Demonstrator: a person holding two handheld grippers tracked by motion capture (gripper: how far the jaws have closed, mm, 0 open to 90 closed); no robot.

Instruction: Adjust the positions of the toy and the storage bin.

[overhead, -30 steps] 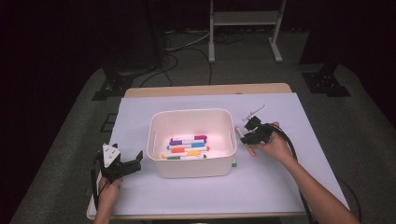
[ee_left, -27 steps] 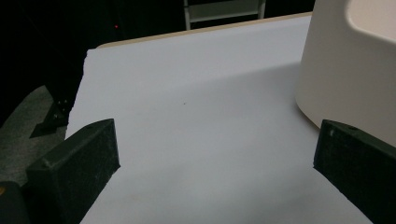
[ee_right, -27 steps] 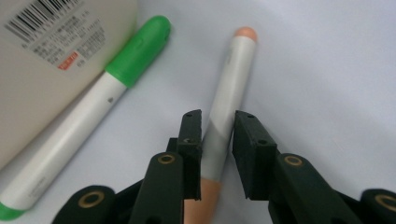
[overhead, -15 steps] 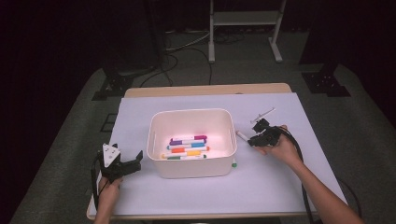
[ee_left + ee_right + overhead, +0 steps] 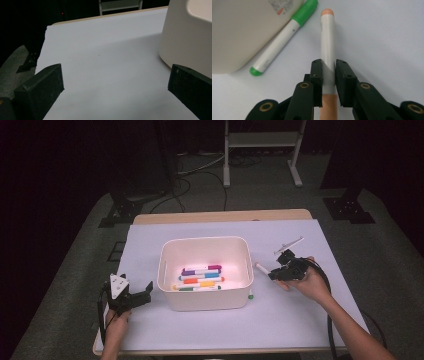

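Note:
My right gripper [image 5: 328,72] is shut on a white marker with orange ends [image 5: 327,37], held just above the white table cover. In the high view this gripper [image 5: 274,272] sits right of the white bin [image 5: 205,245], with the orange marker [image 5: 261,267] pointing toward the bin wall. A green-capped marker [image 5: 284,37] lies on the cover against the bin's base [image 5: 239,30], also seen as the green marker [image 5: 250,295] at the bin's front right corner. Several coloured markers [image 5: 200,279] lie inside the bin. My left gripper [image 5: 134,299] rests open left of the bin, nothing between its jaws.
The left gripper view shows bare white cover [image 5: 105,57] between the wide-apart jaws and the bin wall [image 5: 190,32] at the right. The cover's left edge [image 5: 43,50] drops off to a dark floor. A metal stand [image 5: 260,150] is behind the table.
My right gripper has drifted slightly right and nearer the person, still holding the orange marker. The left gripper has not moved.

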